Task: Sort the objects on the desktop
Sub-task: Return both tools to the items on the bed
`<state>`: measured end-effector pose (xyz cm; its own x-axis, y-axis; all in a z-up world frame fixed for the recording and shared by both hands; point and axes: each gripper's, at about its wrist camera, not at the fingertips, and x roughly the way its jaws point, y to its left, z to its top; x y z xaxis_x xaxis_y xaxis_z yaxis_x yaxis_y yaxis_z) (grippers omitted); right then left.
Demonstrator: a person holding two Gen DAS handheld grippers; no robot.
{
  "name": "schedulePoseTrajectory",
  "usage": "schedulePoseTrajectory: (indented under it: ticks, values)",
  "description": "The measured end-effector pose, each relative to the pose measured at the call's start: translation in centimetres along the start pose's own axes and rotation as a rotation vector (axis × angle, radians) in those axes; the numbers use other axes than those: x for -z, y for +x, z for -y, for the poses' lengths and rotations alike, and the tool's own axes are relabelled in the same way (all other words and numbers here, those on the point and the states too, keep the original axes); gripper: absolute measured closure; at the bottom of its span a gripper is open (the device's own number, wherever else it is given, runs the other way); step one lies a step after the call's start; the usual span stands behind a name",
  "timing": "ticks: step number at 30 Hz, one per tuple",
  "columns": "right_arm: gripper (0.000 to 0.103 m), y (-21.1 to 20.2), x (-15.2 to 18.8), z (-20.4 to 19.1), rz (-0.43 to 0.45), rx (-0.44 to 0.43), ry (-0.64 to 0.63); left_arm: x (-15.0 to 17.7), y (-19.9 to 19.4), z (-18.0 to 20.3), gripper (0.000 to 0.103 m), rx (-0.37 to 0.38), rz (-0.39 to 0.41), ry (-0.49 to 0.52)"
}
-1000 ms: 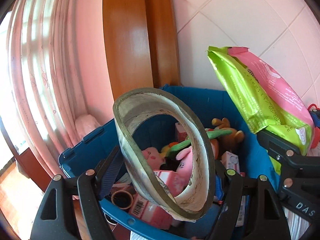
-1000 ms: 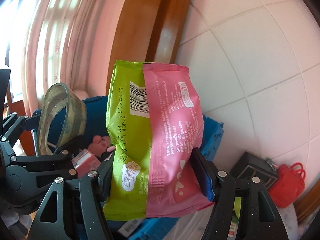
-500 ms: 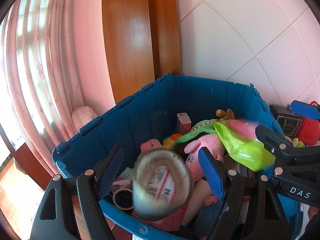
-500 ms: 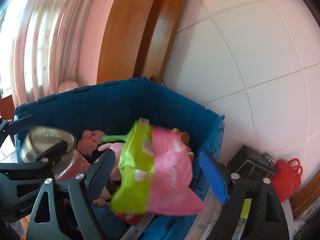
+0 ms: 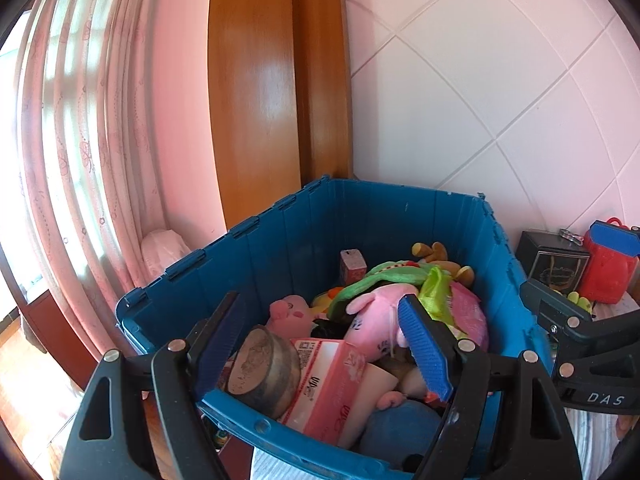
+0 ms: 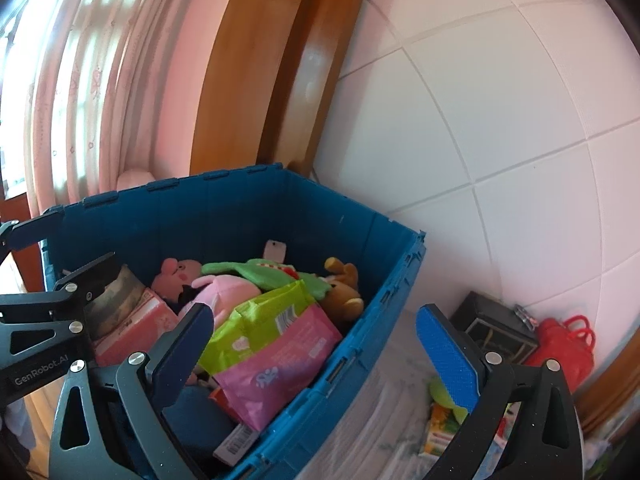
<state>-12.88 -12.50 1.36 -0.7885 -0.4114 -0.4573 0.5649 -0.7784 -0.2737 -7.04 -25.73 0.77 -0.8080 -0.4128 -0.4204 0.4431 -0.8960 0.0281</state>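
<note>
A blue crate (image 5: 380, 216) (image 6: 396, 280) holds plush toys and boxes. A roll of tape (image 5: 266, 368) lies inside it at the near left, on a pink box (image 5: 332, 380); it also shows in the right wrist view (image 6: 120, 296). A green and pink packet (image 6: 272, 344) lies on top of the toys; part of it shows in the left wrist view (image 5: 448, 296). My left gripper (image 5: 320, 344) is open and empty above the crate's near rim. My right gripper (image 6: 316, 352) is open and empty above the crate's right side.
To the crate's right stand a black box (image 6: 496, 332) (image 5: 552, 256) and a red case (image 6: 564, 348) (image 5: 608, 276) against the tiled wall. A small colourful carton (image 6: 444, 428) lies on the white tabletop. A pink curtain (image 5: 80, 160) and a wooden frame (image 5: 260, 80) stand behind.
Both grippers opened. The tape roll dropped from the left gripper and the packet from the right gripper; both now lie in the crate.
</note>
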Motion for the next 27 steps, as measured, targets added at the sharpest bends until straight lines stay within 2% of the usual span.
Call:
schedulePoseTrajectory:
  ticks: [10,18,22,27]
  values:
    - [0.0,-4.7,3.9,6.0,0.03,0.055,0.057,0.2,-3.8,6.9,0.024,0.101,0.058,0.052]
    - [0.0,-7.7,9.8,16.1,-0.002,0.161,0.165,0.8,-5.1,17.0,0.024,0.201,0.069,0.106]
    - [0.0,-8.3,14.0,22.2,-0.057,0.222,0.219,2.0,-4.3,23.7,0.024,0.275,0.023,0.135]
    - [0.0,-8.6,20.5,30.8,-0.152,0.318,0.293,4.9,-1.6,32.6,0.024,0.346,-0.096,0.186]
